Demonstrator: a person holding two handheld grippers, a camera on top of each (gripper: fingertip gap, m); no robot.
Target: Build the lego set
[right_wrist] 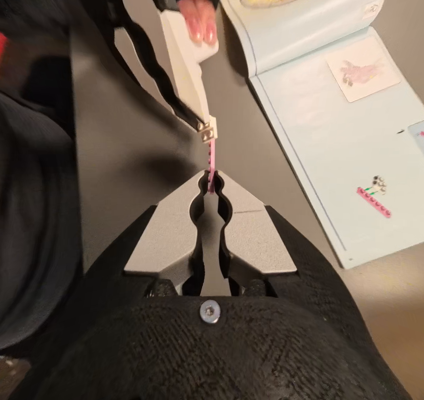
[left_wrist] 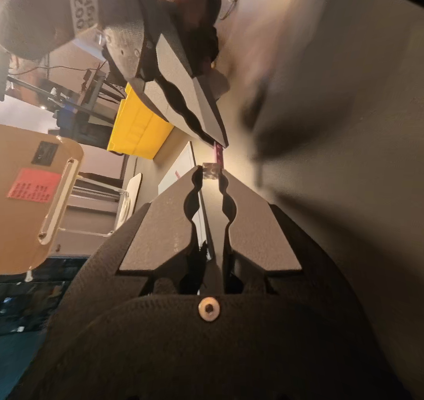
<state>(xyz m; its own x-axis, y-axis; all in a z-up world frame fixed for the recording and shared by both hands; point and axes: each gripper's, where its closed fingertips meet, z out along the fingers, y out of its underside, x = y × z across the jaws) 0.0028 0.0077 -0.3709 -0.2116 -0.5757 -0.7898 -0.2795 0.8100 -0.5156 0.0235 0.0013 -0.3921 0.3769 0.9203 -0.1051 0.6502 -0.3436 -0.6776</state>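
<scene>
— Pink strip (right_wrist: 212,163): where is it?
— Above the grey table (right_wrist: 137,90), its near end pinched in the right gripper (right_wrist: 211,175), whose jaws are nearly closed on it.
— Any containers?
— A yellow bin (left_wrist: 135,127) stands beyond, contents hidden.
— And the left gripper (left_wrist: 212,171)?
— Narrow, clamping a white brick (right_wrist: 207,132) that touches the strip's far end.

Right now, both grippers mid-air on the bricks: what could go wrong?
1. The right gripper pinches only the end of the thin pink studded plate; sideways load could pivot it.
2. The left gripper holds the small white studded brick at its fingertips; it could slip.
</scene>
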